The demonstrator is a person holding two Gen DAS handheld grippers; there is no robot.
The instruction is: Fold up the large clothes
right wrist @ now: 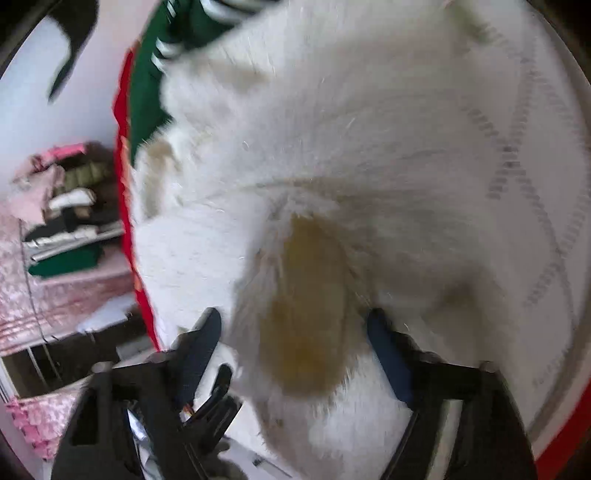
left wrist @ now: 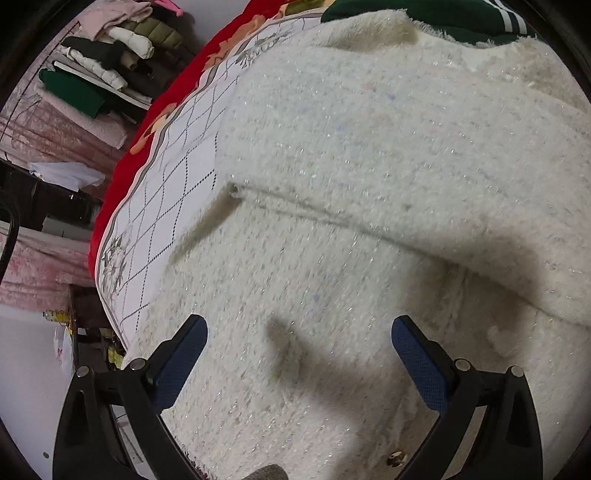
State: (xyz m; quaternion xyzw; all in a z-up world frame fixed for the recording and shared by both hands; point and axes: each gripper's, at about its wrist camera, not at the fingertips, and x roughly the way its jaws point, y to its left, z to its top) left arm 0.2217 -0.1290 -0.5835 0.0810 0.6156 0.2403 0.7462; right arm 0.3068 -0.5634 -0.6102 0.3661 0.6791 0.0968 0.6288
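A large fluffy white garment with glitter threads (left wrist: 369,155) lies spread on the bed, one layer folded over another along a seam. My left gripper (left wrist: 299,332) hovers just above it, jaws wide apart and empty. In the blurred right wrist view the same white garment (right wrist: 295,147) fills the frame, and a raised fold with a tan lining (right wrist: 306,314) sits between the fingers of my right gripper (right wrist: 293,325). Its jaws stand apart around the fold; I cannot tell whether they press it.
The bed has a white quilted cover (left wrist: 177,155) over a red floral sheet (left wrist: 122,173). A green garment with white stripes (left wrist: 461,14) lies at the far end, also seen in the right wrist view (right wrist: 147,92). A stack of folded clothes (left wrist: 110,62) sits beyond the bed's left edge.
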